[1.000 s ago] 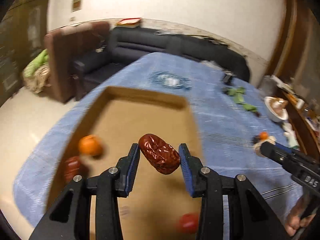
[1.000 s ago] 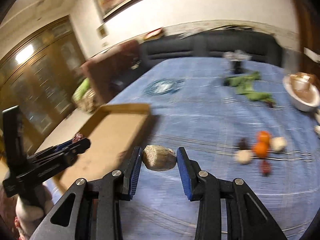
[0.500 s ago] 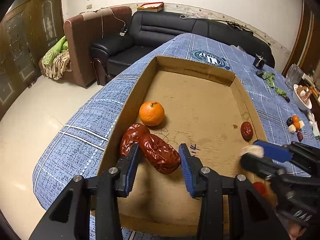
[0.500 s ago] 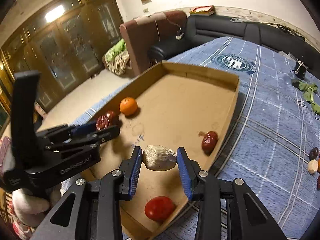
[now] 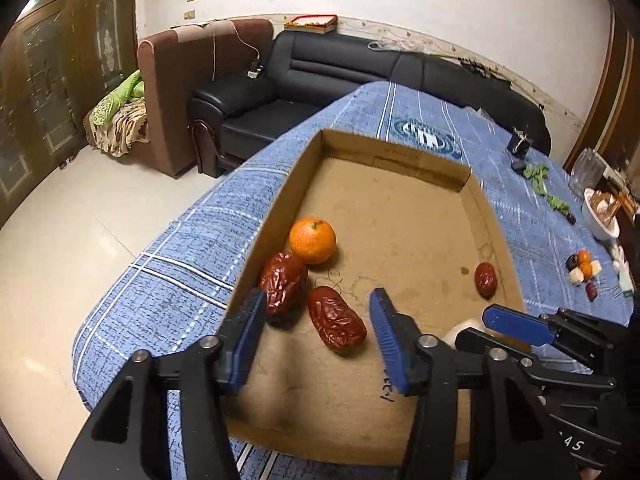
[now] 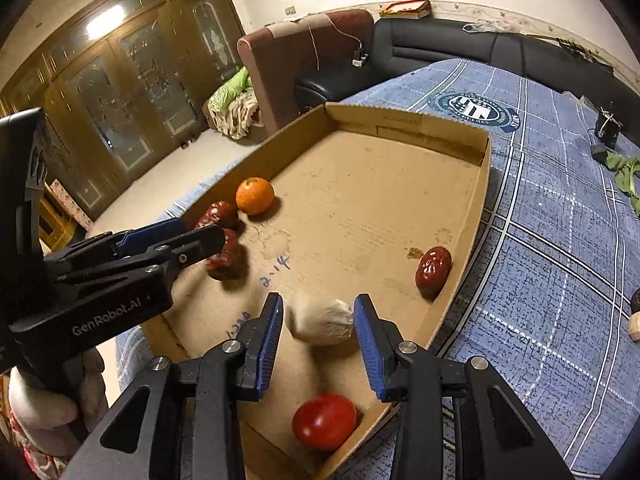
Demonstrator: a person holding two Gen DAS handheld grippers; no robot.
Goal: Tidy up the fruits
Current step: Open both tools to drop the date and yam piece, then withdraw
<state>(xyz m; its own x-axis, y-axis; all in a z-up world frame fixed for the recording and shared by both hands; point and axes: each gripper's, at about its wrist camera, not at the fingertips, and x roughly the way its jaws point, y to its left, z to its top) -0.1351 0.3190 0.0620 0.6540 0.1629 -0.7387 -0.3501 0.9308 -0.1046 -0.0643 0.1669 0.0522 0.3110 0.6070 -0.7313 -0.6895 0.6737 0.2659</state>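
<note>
left gripper: jaws have just been opening, now wide. The date lies between them on the box floor, clear of both pads: released.
right gripper: narrow. The pale round fruit sits between the pads, its right side against the right pad, a gap on the left. Blurred, so I can't tell whether it is still clamped or slipping.
cardboard box: on the blue tabletop. Holds 1 orange, 1 tomato at the near corner, 1 small date by the right wall, and a 2nd big date touching the orange.
left outside: small cluster of fruit on the tabletop, well apart from the box.
risk 1: pale fruit drops and rolls, likely into the tomato or the near wall.
risk 2: the 2 grippers work close together over the box; a careless pull-back could clip one another.
risk 3: left pads could nudge the released date on retreat.
</note>
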